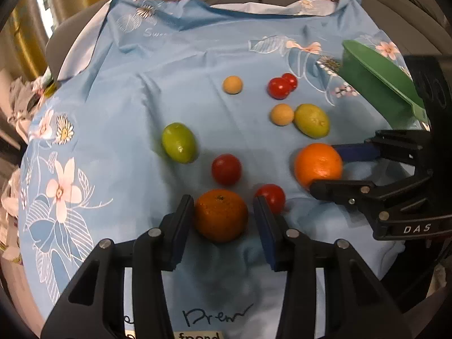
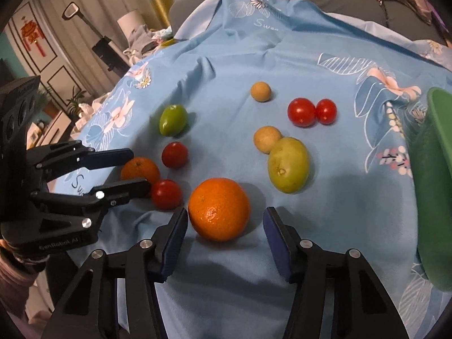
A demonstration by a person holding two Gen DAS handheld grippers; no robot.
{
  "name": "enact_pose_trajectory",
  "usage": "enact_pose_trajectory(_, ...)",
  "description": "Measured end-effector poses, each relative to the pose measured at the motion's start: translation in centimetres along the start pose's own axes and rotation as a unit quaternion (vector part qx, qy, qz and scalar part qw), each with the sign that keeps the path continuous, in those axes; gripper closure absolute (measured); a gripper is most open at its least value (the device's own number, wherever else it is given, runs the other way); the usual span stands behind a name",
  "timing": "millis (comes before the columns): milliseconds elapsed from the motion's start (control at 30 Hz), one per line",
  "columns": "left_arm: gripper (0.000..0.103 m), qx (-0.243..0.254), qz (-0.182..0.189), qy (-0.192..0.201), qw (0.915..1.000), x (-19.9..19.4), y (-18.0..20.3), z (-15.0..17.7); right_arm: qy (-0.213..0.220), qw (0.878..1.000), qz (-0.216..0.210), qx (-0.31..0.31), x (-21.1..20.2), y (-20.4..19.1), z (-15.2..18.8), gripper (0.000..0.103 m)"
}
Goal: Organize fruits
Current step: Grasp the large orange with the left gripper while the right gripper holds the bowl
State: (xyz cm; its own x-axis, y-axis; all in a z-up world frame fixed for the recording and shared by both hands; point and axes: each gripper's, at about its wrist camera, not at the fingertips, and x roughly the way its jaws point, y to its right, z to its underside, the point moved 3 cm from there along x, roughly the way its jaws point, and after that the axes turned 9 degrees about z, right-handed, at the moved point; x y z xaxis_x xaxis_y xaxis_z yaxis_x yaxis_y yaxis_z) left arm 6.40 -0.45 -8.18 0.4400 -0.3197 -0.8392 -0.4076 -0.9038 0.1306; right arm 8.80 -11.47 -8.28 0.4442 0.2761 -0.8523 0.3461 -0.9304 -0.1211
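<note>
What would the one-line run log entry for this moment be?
left gripper: open around small orange | right gripper: open around large orange | both oranges on blue cloth | green bowl: no fruit seen

Brightness: moderate indoor light, evenly spread over the blue cloth [image 1: 141, 90]; colours are rendered slightly warm.
Source: light is seen falling from above and in front, with a bright window patch at the upper left of the left wrist view.
Shadows: soft dark patches are cast on the cloth beneath each pair of tongs and beside the green bowl [image 2: 435, 186].
Glare: small white highlights are seen on the tomatoes [image 2: 301, 112] and the large orange [image 2: 219, 209].
Distortion: strong fisheye bending, with black vignetted corners.
Focus: the centre is fairly sharp; edges and background are softened and slightly grainy.
</note>
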Motion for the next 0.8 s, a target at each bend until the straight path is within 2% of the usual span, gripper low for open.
enact_pose_trajectory(100,0.062,0.000,0.011,-0.006,0.9999,0.2,-0.4,0.3,-0.005,1.000,-0.004,0.001,0.5,0.1,0.0,0.047)
enact_pose_trajectory(200,0.062,0.001,0.011,-0.008,0.9999,0.4,-0.4,0.1,-0.005,1.000,-0.013,-0.002,0.6,0.0,-0.2,0.055)
enact_pose_trajectory(433,0.064,-0.042,0.038,0.005,0.9983,-0.2,-0.9,0.0,0.008,1.000,-0.011,0.008,0.6,-0.2,-0.3,0.057)
enact_pose_trajectory(600,0.064,-0.050,0.056,0.035,0.9965,-2.3,0.1,-0.7,0.037,0.999,-0.015,0.026,-1.6,0.6,-0.6,0.057)
enact_pose_trajectory(800,0.064,-0.023,0.087,0.071,0.9935,-4.7,2.9,-3.2,0.089,0.995,0.001,0.050,-6.0,2.8,-0.7,0.057)
